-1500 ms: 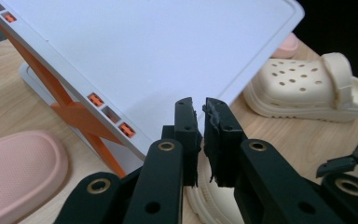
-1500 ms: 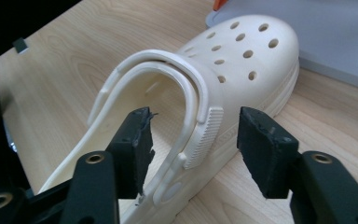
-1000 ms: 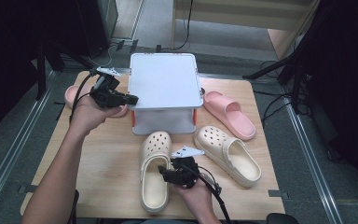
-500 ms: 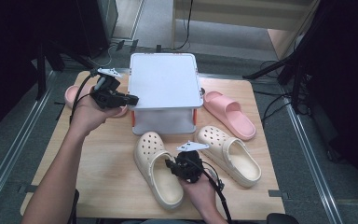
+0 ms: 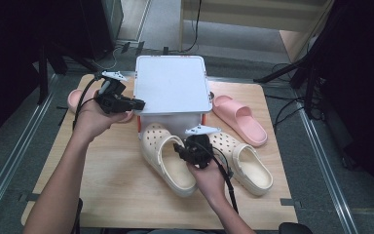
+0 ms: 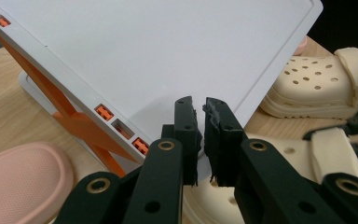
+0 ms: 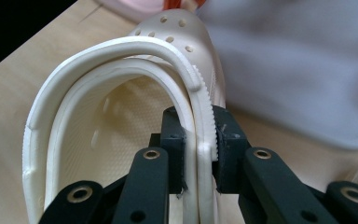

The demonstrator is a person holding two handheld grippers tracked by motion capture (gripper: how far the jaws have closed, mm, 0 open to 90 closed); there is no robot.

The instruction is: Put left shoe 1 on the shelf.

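Note:
A white box with a flat lid point(image 5: 173, 83) stands at the middle of the wooden table point(image 5: 112, 185). My left gripper point(image 5: 137, 104) hovers at the lid's left front corner, shut. In the left gripper view its pads point(image 6: 201, 105) nearly touch over the lid point(image 6: 168, 46), with nothing between them. My right gripper point(image 5: 181, 150) is shut on the side wall of a cream clog point(image 5: 168, 163) in front of the box. Its jaws have just been closing, and the clog's rim point(image 7: 121, 93) is pinched between the pads point(image 7: 200, 130). A second cream clog point(image 5: 246, 163) lies to the right.
A pink slide point(image 5: 238, 119) lies right of the box. Another pink slide point(image 5: 74, 100) lies left of it, half hidden by my left hand. Orange latches point(image 6: 81, 126) show under the lid. Metal rails and dark floor run along both table sides.
My right gripper closed on the left cream clog, then moved up and toward the box with it; the clog turned from straight to slanted. The left gripper stayed put.

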